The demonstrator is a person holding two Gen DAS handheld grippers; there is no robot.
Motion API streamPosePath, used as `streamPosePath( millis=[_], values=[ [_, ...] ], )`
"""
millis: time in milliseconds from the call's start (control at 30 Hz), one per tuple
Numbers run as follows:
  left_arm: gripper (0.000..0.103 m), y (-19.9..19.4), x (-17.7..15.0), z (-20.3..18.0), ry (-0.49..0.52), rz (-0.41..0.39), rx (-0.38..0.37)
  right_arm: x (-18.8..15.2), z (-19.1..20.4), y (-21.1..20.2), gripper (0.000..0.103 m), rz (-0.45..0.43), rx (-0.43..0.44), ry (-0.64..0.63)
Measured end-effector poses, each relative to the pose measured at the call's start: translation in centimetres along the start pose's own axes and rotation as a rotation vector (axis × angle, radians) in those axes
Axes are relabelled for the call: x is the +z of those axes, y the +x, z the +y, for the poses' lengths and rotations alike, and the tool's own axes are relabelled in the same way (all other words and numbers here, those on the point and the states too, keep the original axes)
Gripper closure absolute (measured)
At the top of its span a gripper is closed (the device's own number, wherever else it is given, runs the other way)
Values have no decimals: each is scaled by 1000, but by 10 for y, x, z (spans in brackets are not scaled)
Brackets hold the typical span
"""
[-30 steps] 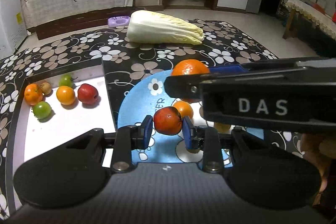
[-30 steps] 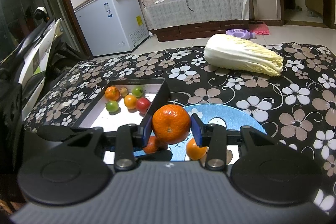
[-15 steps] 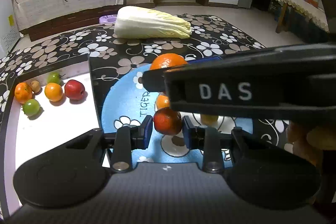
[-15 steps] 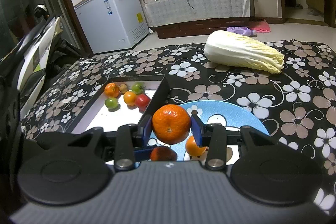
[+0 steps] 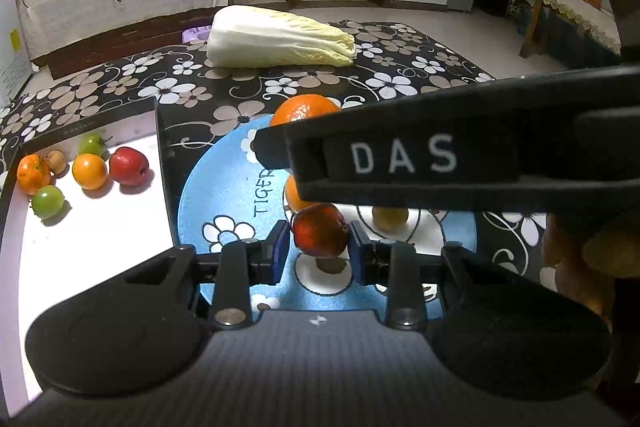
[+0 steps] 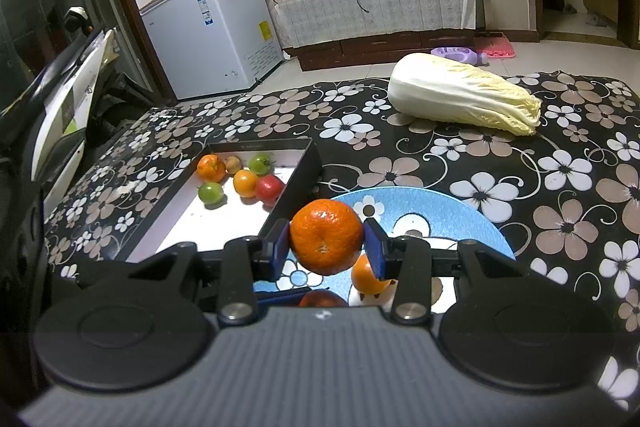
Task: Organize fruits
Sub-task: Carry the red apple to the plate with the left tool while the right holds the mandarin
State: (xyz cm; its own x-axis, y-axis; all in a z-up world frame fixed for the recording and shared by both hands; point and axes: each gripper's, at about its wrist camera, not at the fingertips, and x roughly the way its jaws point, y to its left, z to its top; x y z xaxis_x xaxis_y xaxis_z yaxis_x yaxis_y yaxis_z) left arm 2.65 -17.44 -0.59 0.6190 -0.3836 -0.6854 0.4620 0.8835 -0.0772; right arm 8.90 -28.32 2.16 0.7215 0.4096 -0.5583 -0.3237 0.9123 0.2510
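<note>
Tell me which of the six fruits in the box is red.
The red fruit nearest the box's right wall, beside the orange one. The other five are orange, green or brownish.

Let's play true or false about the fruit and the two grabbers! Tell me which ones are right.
1. The right gripper holds a big orange. True.
2. The left gripper holds a green tomato. False: it grips a red fruit.
3. The cabbage lies inside the box. False: it lies on the flowered tablecloth.
4. The box has six fruits in it. True.
5. The blue plate is empty. False: fruit lies on it.
</note>
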Motion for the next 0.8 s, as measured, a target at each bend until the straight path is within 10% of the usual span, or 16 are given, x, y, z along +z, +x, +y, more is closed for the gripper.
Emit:
streamPosePath(
  millis=[800],
  values=[
    [54, -16, -3, -4, 38, -34, -65, 0, -2, 4, 60, 9, -3, 9]
  ],
)
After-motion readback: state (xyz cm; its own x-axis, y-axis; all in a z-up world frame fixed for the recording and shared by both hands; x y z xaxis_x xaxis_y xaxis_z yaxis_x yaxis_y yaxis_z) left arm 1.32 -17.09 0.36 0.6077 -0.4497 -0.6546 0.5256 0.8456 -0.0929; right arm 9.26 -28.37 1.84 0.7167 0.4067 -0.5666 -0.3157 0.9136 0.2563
